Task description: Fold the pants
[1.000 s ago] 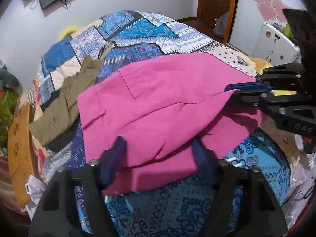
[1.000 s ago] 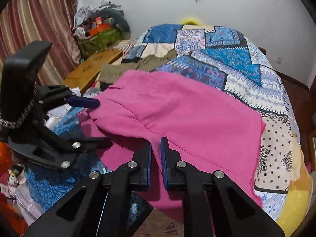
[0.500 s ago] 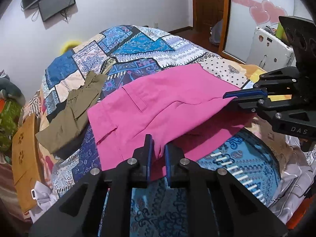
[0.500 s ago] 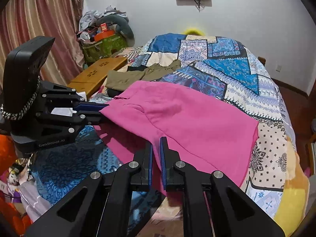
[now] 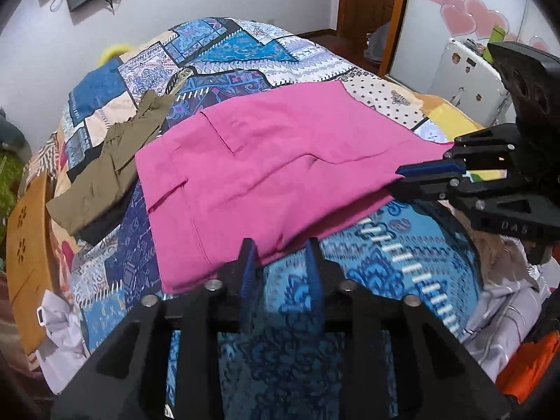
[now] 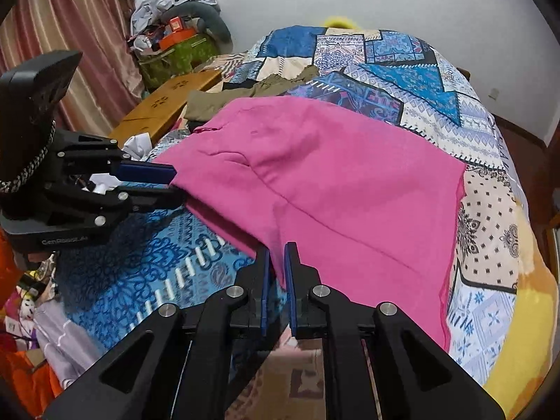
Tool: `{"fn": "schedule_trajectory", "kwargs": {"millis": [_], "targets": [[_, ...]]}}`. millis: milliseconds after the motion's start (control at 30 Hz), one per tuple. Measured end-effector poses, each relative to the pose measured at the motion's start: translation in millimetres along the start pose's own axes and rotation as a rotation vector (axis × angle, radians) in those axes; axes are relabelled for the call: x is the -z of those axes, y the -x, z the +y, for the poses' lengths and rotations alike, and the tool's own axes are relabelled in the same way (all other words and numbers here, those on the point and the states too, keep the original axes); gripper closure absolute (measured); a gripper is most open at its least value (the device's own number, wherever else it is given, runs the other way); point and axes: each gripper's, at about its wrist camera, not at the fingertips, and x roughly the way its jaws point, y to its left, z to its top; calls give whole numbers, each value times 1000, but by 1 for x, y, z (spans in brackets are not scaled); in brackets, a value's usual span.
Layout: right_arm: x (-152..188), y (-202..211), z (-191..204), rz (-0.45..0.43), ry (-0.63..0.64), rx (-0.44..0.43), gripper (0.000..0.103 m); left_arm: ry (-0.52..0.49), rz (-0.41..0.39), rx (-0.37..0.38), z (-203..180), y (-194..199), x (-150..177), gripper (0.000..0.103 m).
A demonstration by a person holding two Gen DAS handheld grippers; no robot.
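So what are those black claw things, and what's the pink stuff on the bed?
Those black claws are two-finger grippers. A person holds one in each hand, and each carries a camera. One picture looks along the left gripper, the other along the right gripper. On the patchwork bedspread lie pink pants and, next to them, an olive-green garment. The right gripper pinches the pants' near edge. The left one is open, holding nothing.

quilt (image 5: pixel 402 269) nr tongs: free | olive garment (image 5: pixel 105 171) blocks beside pink pants (image 5: pixel 266 161)
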Motion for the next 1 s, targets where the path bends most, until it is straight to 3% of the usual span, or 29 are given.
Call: {"fn": "schedule_trajectory", "kwargs": {"millis": [133,200,300,433,633,833,967,1000], "targets": [[-2,15,2,-36,-15,-17,89,24,-34,19,4,17,0,69],[-8,23,3,-73,-26,-26,80,49,-68,30,8,26,-6,67],[-19,25,4,-115,-37,-31,71,71,-112,20,14,30,-19,56],[-32,13,3,-133,-70,-35,70,98,-131,14,23,22,-37,54],[-40,-18,-2,-84,-109,-48,70,169,-78,35,41,-10,-52,53],[-29,-40,-6,-10,-97,-41,70,145,14,31,42,-41,-36,53],[-18,-31,-8,-28,-66,-10,68,135,0,32,48,-38,-24,49],[-16,-29,-11,-25,-69,15,65,133,-2,1,49,-36,-22,46]]}}
